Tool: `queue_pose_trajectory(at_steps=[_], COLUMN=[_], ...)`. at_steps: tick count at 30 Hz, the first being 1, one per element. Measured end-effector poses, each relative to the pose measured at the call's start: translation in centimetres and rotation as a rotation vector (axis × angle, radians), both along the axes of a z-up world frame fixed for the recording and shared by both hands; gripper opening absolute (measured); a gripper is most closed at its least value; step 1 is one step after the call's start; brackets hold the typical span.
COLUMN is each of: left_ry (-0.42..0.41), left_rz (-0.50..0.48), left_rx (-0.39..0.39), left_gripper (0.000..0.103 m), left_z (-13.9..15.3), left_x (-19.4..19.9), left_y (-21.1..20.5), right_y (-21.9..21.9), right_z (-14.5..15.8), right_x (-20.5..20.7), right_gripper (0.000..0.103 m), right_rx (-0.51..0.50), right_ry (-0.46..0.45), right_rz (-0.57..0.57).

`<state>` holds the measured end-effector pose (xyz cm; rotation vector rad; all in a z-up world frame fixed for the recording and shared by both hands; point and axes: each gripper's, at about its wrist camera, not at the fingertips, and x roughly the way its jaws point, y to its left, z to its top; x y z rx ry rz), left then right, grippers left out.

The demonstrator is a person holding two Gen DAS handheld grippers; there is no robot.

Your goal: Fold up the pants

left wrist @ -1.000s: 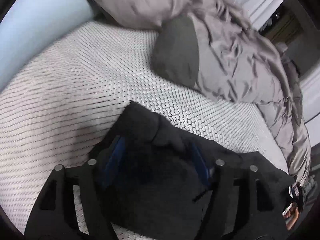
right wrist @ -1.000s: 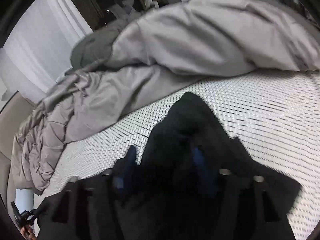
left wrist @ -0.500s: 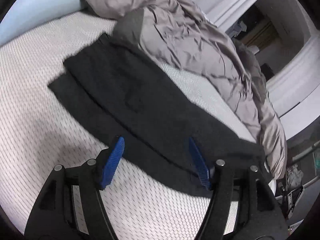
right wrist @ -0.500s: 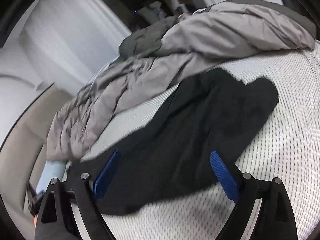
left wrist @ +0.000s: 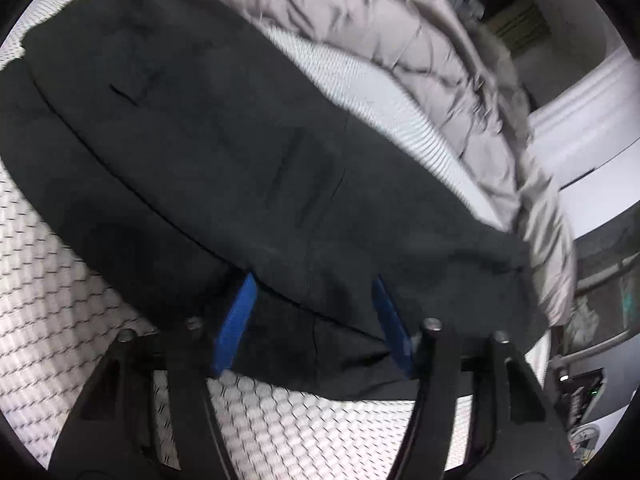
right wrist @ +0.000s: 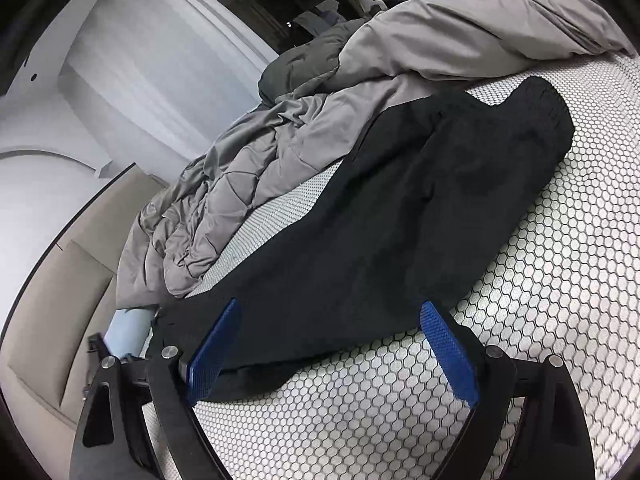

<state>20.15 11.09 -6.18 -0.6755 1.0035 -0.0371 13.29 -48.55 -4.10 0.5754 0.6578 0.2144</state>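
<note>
Black pants (left wrist: 240,140) lie flat and folded lengthwise on the white honeycomb-patterned bed cover (left wrist: 48,300). My left gripper (left wrist: 314,284) hangs low over their near edge. Its blue-padded jaws are closing with a fold of the dark cloth between them, and the pads do not press on it. In the right wrist view the pants (right wrist: 400,220) stretch from the near left to the far right. My right gripper (right wrist: 330,306) stands wide open at their near edge, its left fingertip over the cloth, nothing gripped.
A crumpled grey duvet (right wrist: 440,32) is heaped along the far side of the pants, also in the left view as the duvet (left wrist: 420,60). Bare bed cover (right wrist: 540,320) lies in front. A beige padded panel (right wrist: 60,300) and a pale blue pillow (right wrist: 128,328) sit at the left.
A second ago both grippers carried the bunched pants; they set them down flat and let go. The left gripper has since moved in close over the near edge and narrowed its jaws.
</note>
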Motion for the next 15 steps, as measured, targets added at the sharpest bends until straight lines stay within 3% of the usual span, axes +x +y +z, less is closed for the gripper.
queue_pose_trajectory(at_steps=[2, 4, 5, 6, 11, 15], left_ry=[-0.011, -0.024, -0.027, -0.032, -0.113, -0.086], left_rz=[0.015, 0.041, 0.050, 0.056, 0.040, 0.009], left_rx=[-0.004, -0.021, -0.030, -0.032, 0.012, 0.052], left_gripper=[0.048, 0.027, 0.012, 0.007, 0.003, 0.005], left_z=[-0.2, -0.1, 0.0, 0.1, 2.7, 3.3], left_x=[0.3, 0.5, 0.5, 0.3, -2.6, -5.3], left_y=[-0.2, -0.2, -0.1, -0.2, -0.4, -1.1], right_y=[-0.3, -0.4, -0.5, -0.5, -1.7, -4.4], right_z=[-0.4, -0.9, -1.3, -1.6, -2.2, -2.6], right_x=[0.7, 1.4, 1.8, 2.1, 2.5, 2.1], right_gripper=[0.092, 0.092, 0.092, 0.092, 0.092, 0.092], right_rx=[0.011, 0.027, 0.039, 0.043, 0.025, 0.092], right_ry=[-0.010, -0.005, 0.003, 0.006, 0.034, 0.032], right_rz=[0.001, 0.003, 0.008, 0.014, -0.016, -0.085])
